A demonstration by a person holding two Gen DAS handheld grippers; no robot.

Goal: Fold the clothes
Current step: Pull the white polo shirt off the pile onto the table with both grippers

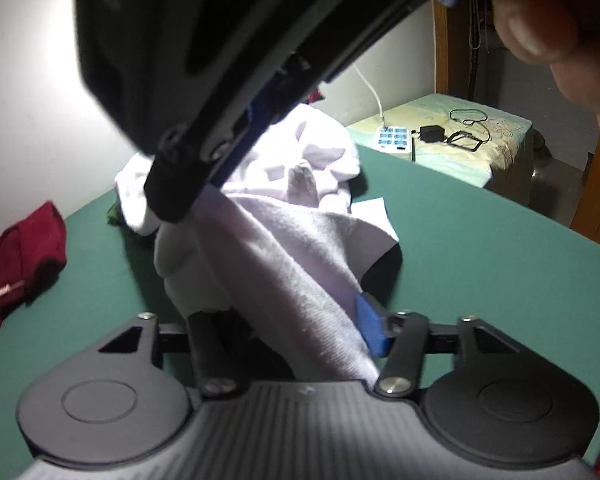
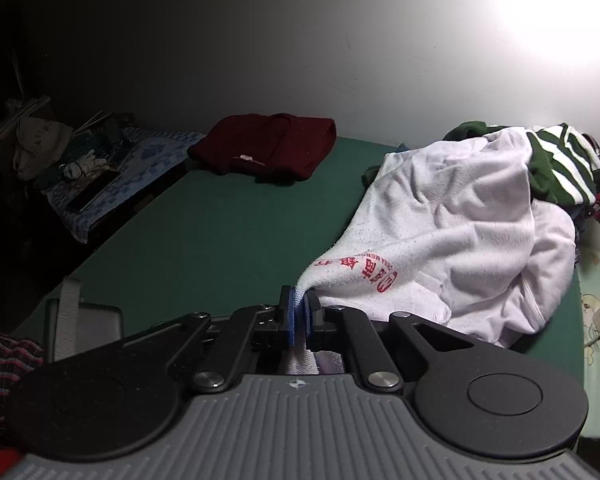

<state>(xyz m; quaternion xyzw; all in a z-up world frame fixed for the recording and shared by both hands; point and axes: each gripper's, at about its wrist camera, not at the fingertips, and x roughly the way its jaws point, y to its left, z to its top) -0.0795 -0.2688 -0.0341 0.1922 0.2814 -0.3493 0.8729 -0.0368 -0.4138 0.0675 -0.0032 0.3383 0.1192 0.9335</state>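
We have the white garment point(image 2: 452, 236) caught at one edge in the right tongs point(image 2: 299, 316): its blue pads are pressed together with a narrow fold of cloth between them. From that pinch the cloth runs away toward two o'clock in the right wrist view, rising into a crumpled heap that leans on the pile of striped clothes point(image 2: 560, 168) at the far right of the green worktop point(image 2: 220, 240). Red printed characters sit just beyond the pinch.

In the left wrist view the same white cloth drapes down through the left tongs point(image 1: 300, 332). One blue pad shows at the right of the cloth; the other finger is hidden behind it, so we cannot tell whether these tongs are clamped or merely threaded by the fabric. The cloth's long run there goes from six o'clock up toward eleven, where the right tongs point(image 1: 168, 200) cross overhead.

We judge the bulk still lies bunched at the far end, so spreading it flat calls for drawing both edges apart and toward us. The folded maroon garment point(image 2: 268, 148) rests well apart at eleven o'clock.
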